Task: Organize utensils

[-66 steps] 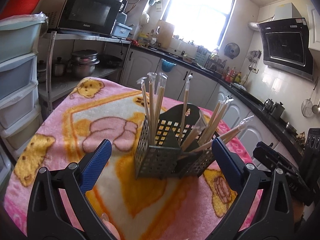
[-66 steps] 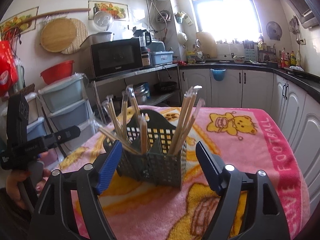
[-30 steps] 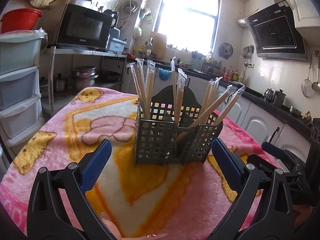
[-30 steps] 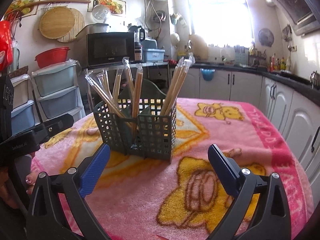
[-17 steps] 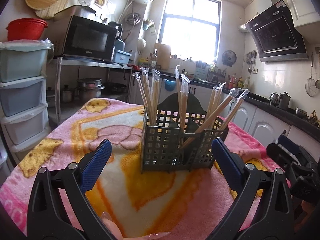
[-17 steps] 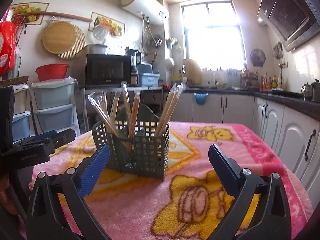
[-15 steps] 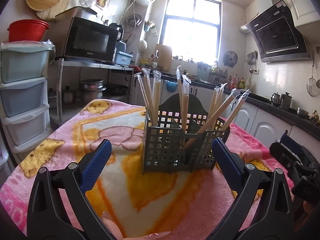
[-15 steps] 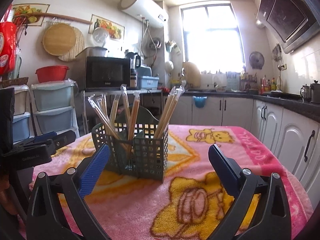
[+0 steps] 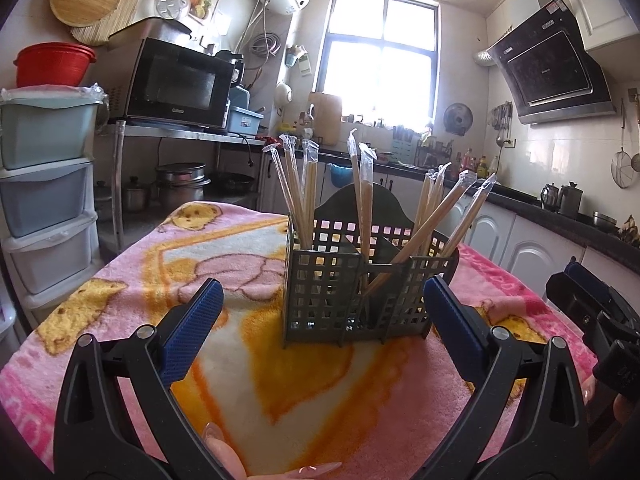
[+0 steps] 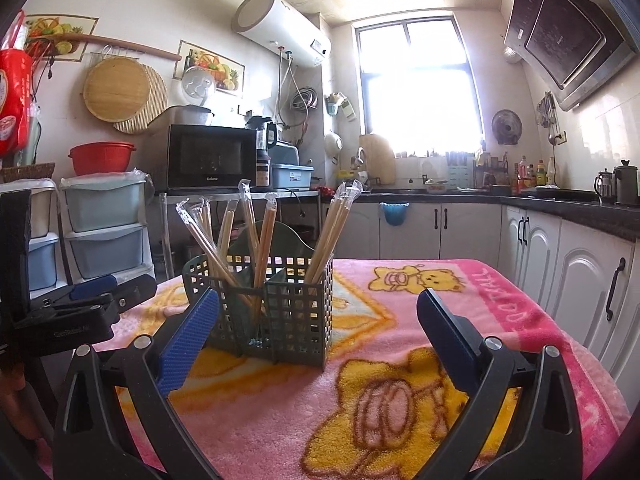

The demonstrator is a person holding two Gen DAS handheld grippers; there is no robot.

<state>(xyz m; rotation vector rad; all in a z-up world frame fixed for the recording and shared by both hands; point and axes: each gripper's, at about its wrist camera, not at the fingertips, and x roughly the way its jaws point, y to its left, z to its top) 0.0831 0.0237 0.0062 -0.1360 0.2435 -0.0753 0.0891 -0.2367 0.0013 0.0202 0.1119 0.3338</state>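
My left gripper [image 9: 320,320] is spread wide and empty, low over the blanket [image 9: 248,368], with the caddy [image 9: 360,288] straight ahead between its fingers. My right gripper [image 10: 316,332] is likewise wide apart and holds nothing, facing the caddy from its other side.

The wrapped chopsticks [image 9: 304,192] stand in the caddy's compartments, some upright, several leaning far out past its rim. That lean is my main worry: if I go in for one stick, a finger may catch a neighbouring wrapper and drag it out, or lever the light caddy over. The plush blanket under the caddy gives it poor footing, so I judge a sideways push would tip it rather than slide it.

The two grippers face each other across the caddy; reaching in together risks a knock. The blanket near the caddy is open on my side and to both flanks. Beyond the caddy the counter's [image 10: 532,312] edge falls away.
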